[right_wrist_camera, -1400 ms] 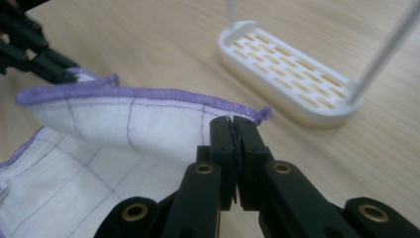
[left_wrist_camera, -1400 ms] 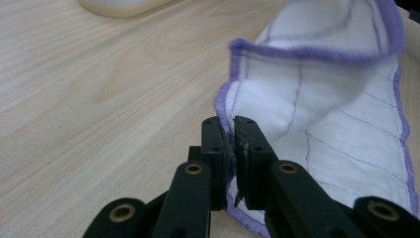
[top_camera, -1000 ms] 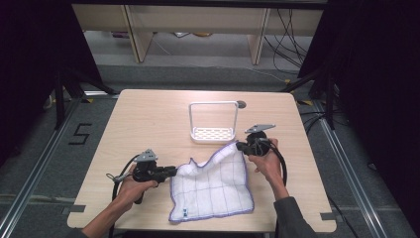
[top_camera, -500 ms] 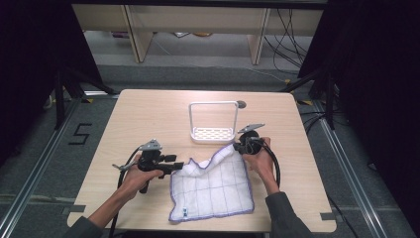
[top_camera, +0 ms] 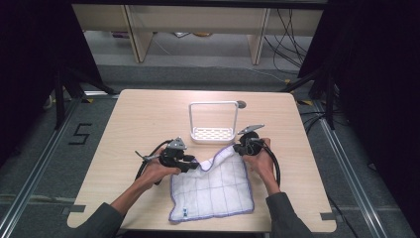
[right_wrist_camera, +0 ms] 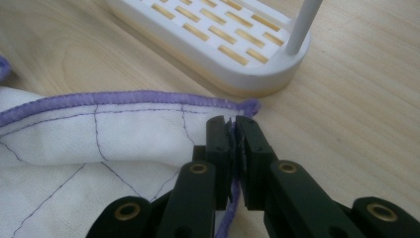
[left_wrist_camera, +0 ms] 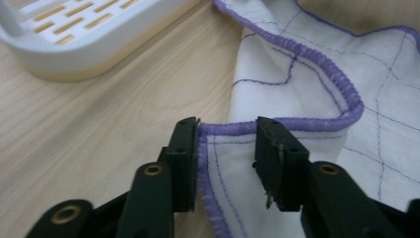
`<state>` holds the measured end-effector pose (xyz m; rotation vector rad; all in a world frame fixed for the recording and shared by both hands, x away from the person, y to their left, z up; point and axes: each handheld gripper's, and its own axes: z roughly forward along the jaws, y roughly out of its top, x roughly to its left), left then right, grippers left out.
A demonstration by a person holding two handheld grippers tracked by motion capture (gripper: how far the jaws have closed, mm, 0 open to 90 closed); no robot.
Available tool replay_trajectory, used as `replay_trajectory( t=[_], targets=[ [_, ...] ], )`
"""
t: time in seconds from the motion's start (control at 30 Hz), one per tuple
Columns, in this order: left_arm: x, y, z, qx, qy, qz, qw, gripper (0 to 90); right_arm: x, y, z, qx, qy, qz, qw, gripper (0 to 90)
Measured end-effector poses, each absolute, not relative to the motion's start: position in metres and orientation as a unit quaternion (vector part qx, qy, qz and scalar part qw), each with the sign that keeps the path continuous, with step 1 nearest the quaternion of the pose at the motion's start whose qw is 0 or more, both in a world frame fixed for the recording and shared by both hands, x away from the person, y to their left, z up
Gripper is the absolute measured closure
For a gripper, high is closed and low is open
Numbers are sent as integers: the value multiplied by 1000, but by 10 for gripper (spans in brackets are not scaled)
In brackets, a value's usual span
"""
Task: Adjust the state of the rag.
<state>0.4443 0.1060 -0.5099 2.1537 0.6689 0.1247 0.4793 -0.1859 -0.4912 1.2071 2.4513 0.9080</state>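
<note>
On the pale wooden table (top_camera: 148, 111), the white cloth (top_camera: 213, 186) with purple hem and thin purple grid lines serves as the landmark. It lies near the person's edge of the table, mostly flat, with its far edge rumpled and raised at both far corners.

At the cloth's far left corner sits the left gripper (top_camera: 194, 164), held low in the person's left hand (top_camera: 157, 171), its cable looping away from the cloth. In the left gripper view the left gripper (left_wrist_camera: 225, 131) has its two black jaws standing apart, with the hemmed corner of the cloth (left_wrist_camera: 297, 99) lying between them. The jaws have just been closing, yet a gap remains and the pads do not press the fabric.

Just beyond the cloth's far edge, between the two grippers, stands a white slotted rack (top_camera: 213, 134) with a tall wire hoop, close to the cloth but not touching it.

At the cloth's far right corner is the right gripper (top_camera: 239, 147), held in the right hand (top_camera: 257, 158). In the right gripper view the right gripper (right_wrist_camera: 232, 126) has its jaws pressed together on the purple hem, pinching the cloth (right_wrist_camera: 74, 144) just short of its corner tip, with the rack (right_wrist_camera: 218, 39) just beyond.
</note>
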Motion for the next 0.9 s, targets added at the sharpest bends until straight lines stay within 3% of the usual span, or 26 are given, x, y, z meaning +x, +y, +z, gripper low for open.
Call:
replay_trajectory(
  t=[0.1, 0.2, 0.3, 0.43, 0.53, 0.7, 0.83, 0.9],
  targets=[
    [445, 105, -509, 856, 277, 43, 435, 888, 478, -186, -489, 419, 841, 318, 130, 864],
    [446, 110, -503, 847, 289, 59, 442, 896, 479, -188, -488, 405, 844, 323, 141, 867],
    [451, 127, -492, 826, 313, 81, 462, 897, 476, -189, -483, 404, 837, 338, 150, 869],
    [455, 140, -491, 819, 323, 39, 473, 893, 472, -190, -477, 405, 833, 345, 150, 869],
    [454, 136, -496, 824, 326, 31, 462, 712, 471, -189, -477, 411, 832, 343, 147, 869],
    [453, 120, -504, 847, 304, 34, 434, 618, 473, -192, -479, 406, 837, 337, 145, 867],
    [453, 113, -510, 857, 294, 37, 421, 611, 471, -193, -482, 412, 834, 340, 138, 864],
    [452, 110, -513, 859, 289, 34, 421, 690, 471, -193, -483, 414, 832, 342, 138, 862]
  ],
)
